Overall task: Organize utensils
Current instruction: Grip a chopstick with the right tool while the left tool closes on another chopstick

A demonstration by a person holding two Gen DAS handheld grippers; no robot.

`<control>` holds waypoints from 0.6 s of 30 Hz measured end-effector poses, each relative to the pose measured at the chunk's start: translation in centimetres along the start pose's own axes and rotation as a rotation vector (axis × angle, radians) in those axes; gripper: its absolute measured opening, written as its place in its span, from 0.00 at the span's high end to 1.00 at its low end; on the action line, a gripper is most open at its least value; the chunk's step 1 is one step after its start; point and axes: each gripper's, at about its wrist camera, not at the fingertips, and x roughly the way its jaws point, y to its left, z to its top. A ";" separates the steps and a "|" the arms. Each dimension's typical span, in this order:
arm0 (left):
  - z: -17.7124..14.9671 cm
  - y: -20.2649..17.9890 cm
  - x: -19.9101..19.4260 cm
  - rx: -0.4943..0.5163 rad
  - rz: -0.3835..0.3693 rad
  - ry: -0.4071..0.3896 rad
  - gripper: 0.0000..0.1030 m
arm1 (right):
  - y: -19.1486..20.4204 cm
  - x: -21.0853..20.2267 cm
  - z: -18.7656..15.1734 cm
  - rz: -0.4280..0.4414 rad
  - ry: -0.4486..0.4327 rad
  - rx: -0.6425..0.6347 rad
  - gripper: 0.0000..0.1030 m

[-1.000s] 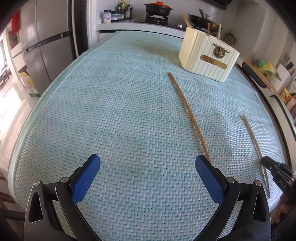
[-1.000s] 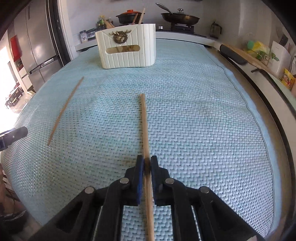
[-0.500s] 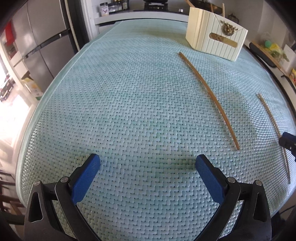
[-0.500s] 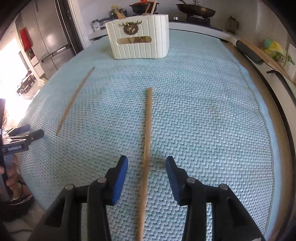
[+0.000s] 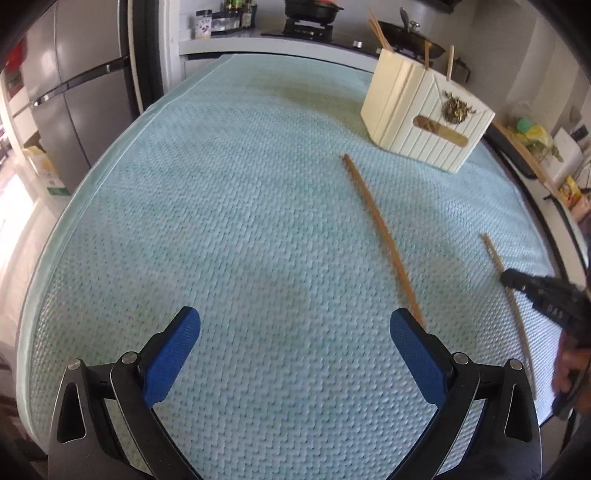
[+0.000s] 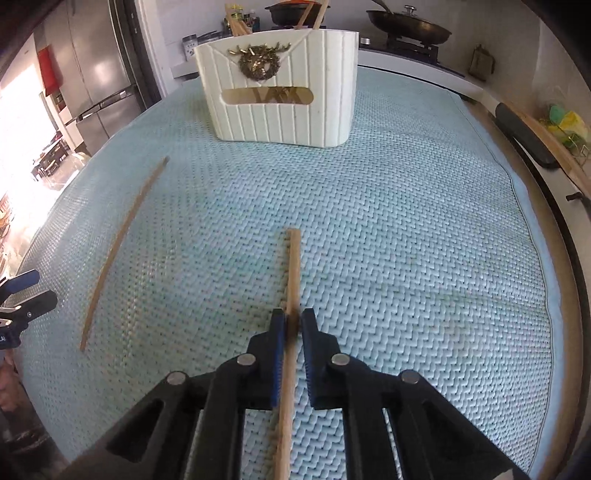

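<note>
My right gripper is shut on a wooden chopstick that points toward the white utensil holder; in the left wrist view that chopstick lies at the right, under the right gripper. A second chopstick lies loose on the mat to the left; in the left wrist view it runs from near the holder to my left gripper's right finger. My left gripper is open and empty above the mat. Several chopsticks stand in the holder.
A pale blue woven mat covers the table. A fridge stands at the left. A stove with pots is behind the table. A counter with small items runs along the right edge.
My right gripper was open around the chopstick half a second ago and has shut on it again, closer to the holder. My left gripper shifted so the loose chopstick now reaches its right finger.
</note>
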 end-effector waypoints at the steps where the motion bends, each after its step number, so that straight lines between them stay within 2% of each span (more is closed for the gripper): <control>1: 1.1 -0.2 0.4 -0.006 -0.023 0.001 0.01 | 0.0 0.0 0.0 0.003 0.000 0.003 0.91; 4: 4.1 -1.7 2.1 0.009 -0.054 0.000 0.01 | 0.1 -0.1 -0.1 -0.002 -0.006 -0.005 0.91; 7: 6.5 -3.8 4.5 0.043 -0.015 0.023 0.06 | 0.0 -0.3 -0.5 0.003 -0.015 0.007 0.90; 9: 7.7 -5.2 6.3 0.082 0.043 0.051 0.20 | -0.2 -0.4 -0.6 0.007 -0.020 0.020 0.90; 12: 8.0 -6.9 8.7 0.149 0.123 0.102 0.34 | -0.5 -0.4 -0.7 0.012 -0.024 0.028 0.90; 13: 8.0 -7.4 8.5 0.163 0.132 0.076 0.37 | -0.6 -0.4 -0.8 0.016 -0.025 0.029 0.90; 15: 7.8 -8.0 8.3 0.183 0.100 0.078 0.68 | -0.7 -0.4 -0.8 0.021 -0.021 0.028 0.90; 16: 7.7 -8.4 8.3 0.198 0.084 0.079 0.77 | -0.8 -0.4 -0.8 0.027 -0.018 0.027 0.90; 17: 7.6 -8.8 8.2 0.212 0.070 0.080 0.92 | -0.9 -0.4 -0.7 0.032 -0.010 0.025 0.90; 18: 7.5 -9.1 8.3 0.221 0.062 0.080 0.94 | -0.9 -0.3 -0.5 0.035 -0.003 0.019 0.90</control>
